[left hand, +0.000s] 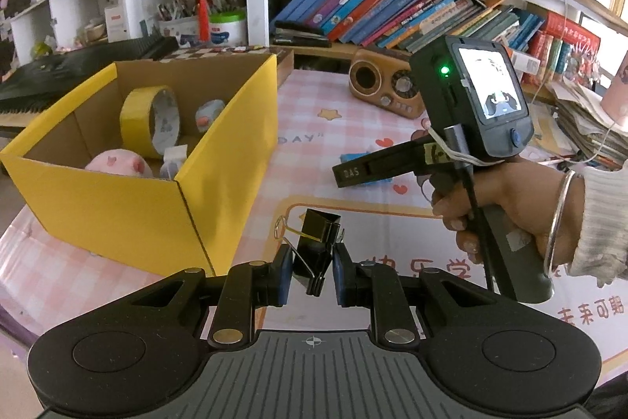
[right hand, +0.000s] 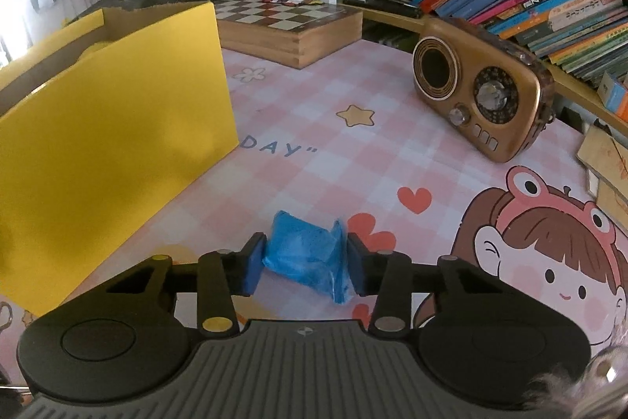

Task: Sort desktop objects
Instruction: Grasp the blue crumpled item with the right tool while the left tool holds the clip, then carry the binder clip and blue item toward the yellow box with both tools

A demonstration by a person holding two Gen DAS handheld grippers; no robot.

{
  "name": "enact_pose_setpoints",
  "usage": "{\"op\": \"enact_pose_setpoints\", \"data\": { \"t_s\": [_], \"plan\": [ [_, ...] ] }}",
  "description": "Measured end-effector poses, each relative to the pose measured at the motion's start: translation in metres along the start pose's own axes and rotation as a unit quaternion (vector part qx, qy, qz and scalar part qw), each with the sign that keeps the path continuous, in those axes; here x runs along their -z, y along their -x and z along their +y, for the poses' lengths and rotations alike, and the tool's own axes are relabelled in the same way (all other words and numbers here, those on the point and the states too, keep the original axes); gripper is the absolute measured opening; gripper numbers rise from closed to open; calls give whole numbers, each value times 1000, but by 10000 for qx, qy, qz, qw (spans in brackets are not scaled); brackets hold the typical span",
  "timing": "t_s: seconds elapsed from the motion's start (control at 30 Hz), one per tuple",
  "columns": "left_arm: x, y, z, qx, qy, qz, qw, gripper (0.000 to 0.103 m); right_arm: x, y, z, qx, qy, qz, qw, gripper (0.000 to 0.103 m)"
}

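Now: left gripper (left hand: 312, 268) fingers clamp a black binder clip (left hand: 316, 242) beside the yellow box (left hand: 219, 183); right gripper (right hand: 302, 264) fingers pinch a blue wrapped packet (right hand: 304, 252) on the worktop (right hand: 314, 128).

The pink checked desk mat (right hand: 314, 128) is carrying a yellow cardboard box (right hand: 117, 128), a wooden chessboard box (right hand: 290, 26), a retro radio (right hand: 479, 97) and a blue packet (right hand: 306, 254).

Matt cardboard box (left hand: 129, 218), crinkly glossy plastic packet (right hand: 306, 256), black metal binder clip (left hand: 316, 242), wood-look radio (right hand: 481, 97).
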State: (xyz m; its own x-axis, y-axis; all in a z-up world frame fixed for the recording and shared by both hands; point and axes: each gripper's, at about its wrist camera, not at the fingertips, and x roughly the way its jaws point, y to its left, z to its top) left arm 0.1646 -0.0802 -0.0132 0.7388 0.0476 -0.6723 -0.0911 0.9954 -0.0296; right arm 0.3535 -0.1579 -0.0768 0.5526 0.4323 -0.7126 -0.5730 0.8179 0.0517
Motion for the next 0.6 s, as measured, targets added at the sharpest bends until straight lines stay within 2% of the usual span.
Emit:
{"op": "enact_pose_setpoints", "data": {
  "t_s": [0.6],
  "plan": [
    [2,26,8,398,-89,-436,9982,20,4,67,3,28,-146,-370,9992,39]
  ]
}}
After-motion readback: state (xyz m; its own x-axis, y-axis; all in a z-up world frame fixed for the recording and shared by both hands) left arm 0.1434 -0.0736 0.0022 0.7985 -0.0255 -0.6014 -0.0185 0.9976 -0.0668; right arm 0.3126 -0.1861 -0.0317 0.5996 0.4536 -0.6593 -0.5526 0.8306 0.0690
